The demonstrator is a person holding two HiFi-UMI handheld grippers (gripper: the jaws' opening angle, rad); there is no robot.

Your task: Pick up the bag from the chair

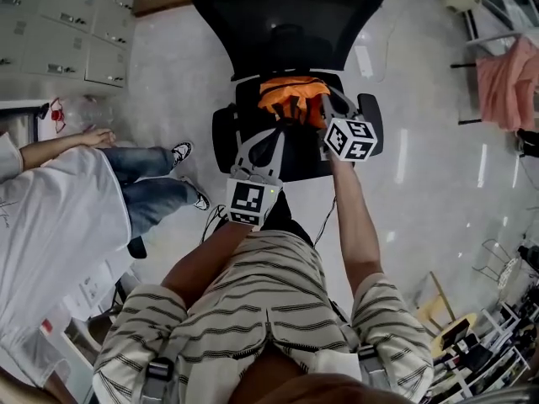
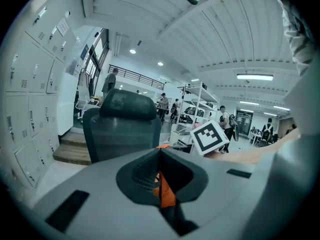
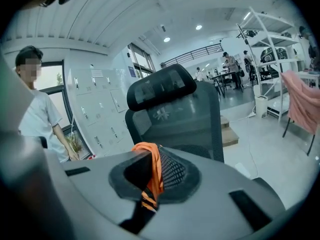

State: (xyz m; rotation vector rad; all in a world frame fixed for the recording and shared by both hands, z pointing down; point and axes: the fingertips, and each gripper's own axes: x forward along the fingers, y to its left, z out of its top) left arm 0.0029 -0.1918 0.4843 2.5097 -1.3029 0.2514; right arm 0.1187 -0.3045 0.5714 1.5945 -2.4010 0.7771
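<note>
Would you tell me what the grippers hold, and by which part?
The orange bag: left gripper pinches fabric at its near edge, right gripper at its right edge.

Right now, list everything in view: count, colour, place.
bag: one, orange, at the chair seat, pinched by both grippers
chair: one, black, mesh back, straight ahead
lockers: one bank, pale grey, far left
bystander: one, white shirt, blue jeans, left of the chair
cloth: one, pink, hung on a rack at right
shelving: one, white, beyond the chair
left gripper: one, grey, shut on bag
right gripper: one, grey, shut on bag
</note>
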